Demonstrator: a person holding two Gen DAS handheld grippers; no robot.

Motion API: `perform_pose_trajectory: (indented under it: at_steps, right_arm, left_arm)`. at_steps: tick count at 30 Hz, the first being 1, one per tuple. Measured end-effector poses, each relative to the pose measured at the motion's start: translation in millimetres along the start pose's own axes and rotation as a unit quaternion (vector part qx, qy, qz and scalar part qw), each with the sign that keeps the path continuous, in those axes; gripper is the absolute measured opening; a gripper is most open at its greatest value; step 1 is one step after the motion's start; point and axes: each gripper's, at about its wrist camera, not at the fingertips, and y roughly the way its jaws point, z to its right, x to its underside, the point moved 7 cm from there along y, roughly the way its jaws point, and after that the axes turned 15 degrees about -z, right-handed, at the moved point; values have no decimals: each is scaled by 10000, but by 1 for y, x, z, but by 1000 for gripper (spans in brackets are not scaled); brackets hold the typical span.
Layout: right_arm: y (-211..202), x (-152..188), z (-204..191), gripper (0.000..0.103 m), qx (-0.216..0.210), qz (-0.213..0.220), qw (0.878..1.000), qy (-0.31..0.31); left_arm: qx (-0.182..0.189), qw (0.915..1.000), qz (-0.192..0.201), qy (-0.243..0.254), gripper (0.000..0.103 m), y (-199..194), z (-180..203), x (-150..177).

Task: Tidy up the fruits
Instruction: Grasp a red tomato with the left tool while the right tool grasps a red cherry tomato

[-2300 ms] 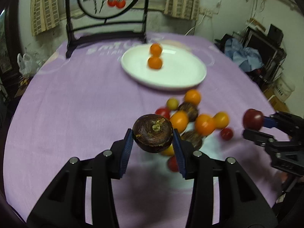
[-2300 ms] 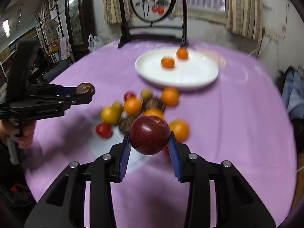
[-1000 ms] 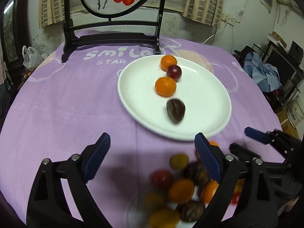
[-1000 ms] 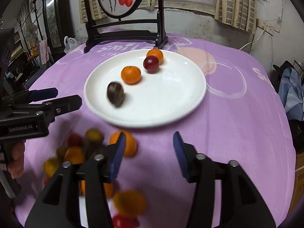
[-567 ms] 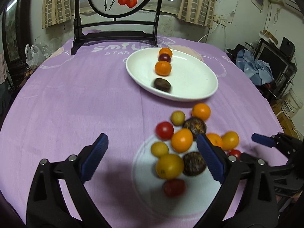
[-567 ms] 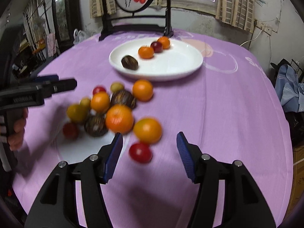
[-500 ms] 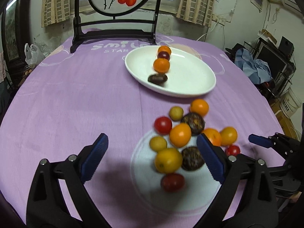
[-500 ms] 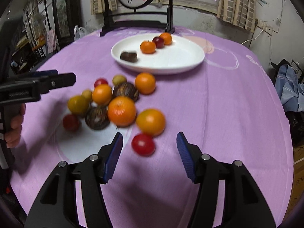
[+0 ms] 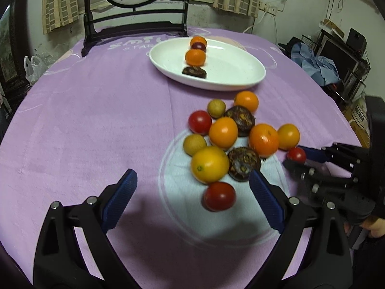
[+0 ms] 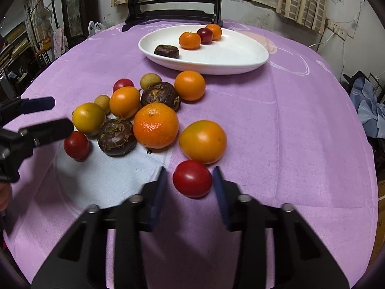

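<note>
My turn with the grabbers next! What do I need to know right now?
Left gripper: open, holds nothing, hangs over the red tomato nearest it.
Right gripper: open, its fingers either side of a small red tomato, not clamped yet.
Done: four fruits sit on the white plate: two oranges, a dark red one and a dark brown one.
Left: the pile on the purple cloth, oranges, tomatoes, brown and yellow fruits, goes to the plate.

4 round fruits (image 10: 189, 40) are sitting in the white oval plate (image 10: 240, 57); 11 loose fruits (image 10: 156, 125) are clustering on the purple-clothed table (image 10: 288, 125).
</note>
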Motion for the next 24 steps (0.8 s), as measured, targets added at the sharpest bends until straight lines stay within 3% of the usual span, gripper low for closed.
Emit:
perform_pose_trajectory:
  at_steps: [9, 10, 13, 16, 24]
  right_arm:
    - [-9, 8, 0, 31, -496, 189, 9986, 61]
    - [-9, 9, 0, 31, -534, 201, 9984, 53]
    - [-11, 10, -1, 31, -615, 229, 9978, 50]
    - [-13, 11, -1, 31, -665, 264, 9974, 53]
    - [-27, 14, -6, 31, -861, 450, 9953, 0]
  left_arm:
    - [-104, 9991, -219, 346, 93, 15, 18, 15]
    - [-106, 9991, -228, 350, 86, 16, 19, 16]
    - [-107, 9984, -424, 366, 50, 27, 21, 16]
    - [-84, 9985, -375, 401, 34, 25, 25, 16]
    - [214, 9972, -390, 606, 31, 4, 36, 22]
